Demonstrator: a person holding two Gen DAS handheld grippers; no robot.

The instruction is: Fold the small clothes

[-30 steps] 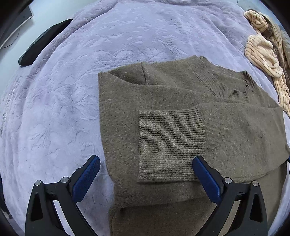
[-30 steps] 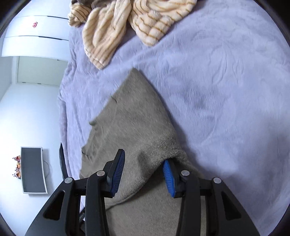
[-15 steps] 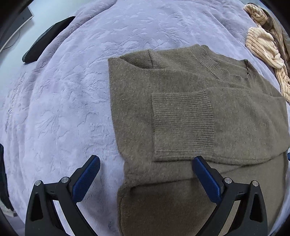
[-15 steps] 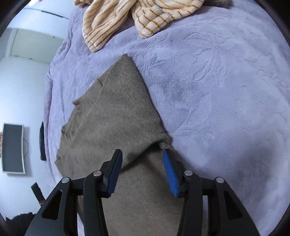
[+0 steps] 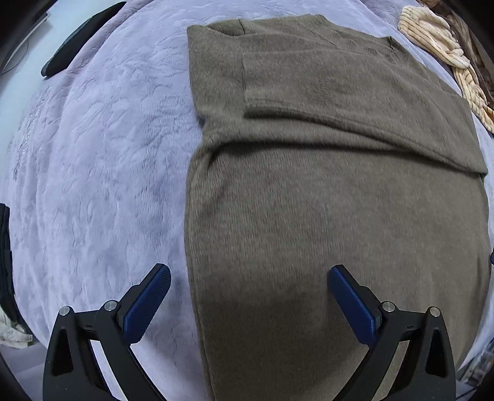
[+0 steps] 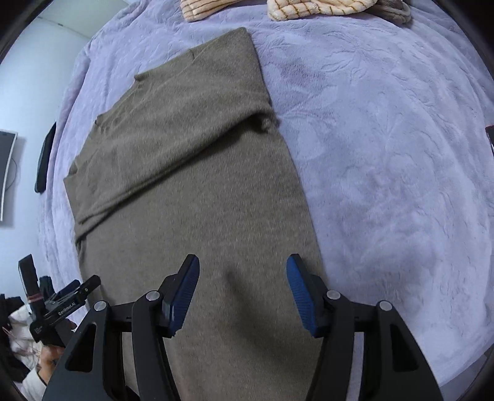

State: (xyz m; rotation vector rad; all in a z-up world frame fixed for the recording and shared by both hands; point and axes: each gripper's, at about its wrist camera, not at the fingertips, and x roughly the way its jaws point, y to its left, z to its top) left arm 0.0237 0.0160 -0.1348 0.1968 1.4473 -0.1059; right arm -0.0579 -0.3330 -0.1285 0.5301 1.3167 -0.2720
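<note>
An olive-brown knit sweater point(image 5: 324, 191) lies flat on the lilac blanket point(image 5: 92, 160), both sleeves folded across its chest. It also shows in the right wrist view point(image 6: 191, 191). My left gripper point(image 5: 248, 296) is open and empty, over the sweater's lower body, straddling its left edge. My right gripper point(image 6: 242, 290) is open and empty, over the lower body near the right edge. The left gripper also shows at the lower left of the right wrist view point(image 6: 66, 300).
A cream striped garment point(image 5: 444, 58) lies heaped at the far right of the bed, also at the top of the right wrist view point(image 6: 308, 7). A dark flat object point(image 5: 80, 37) lies at the blanket's far left edge. A wall monitor point(image 6: 6, 172) hangs at left.
Both grippers have drawn back from the folded sleeves toward the sweater's hem. The right gripper has opened wider and let go of the sleeve fold.
</note>
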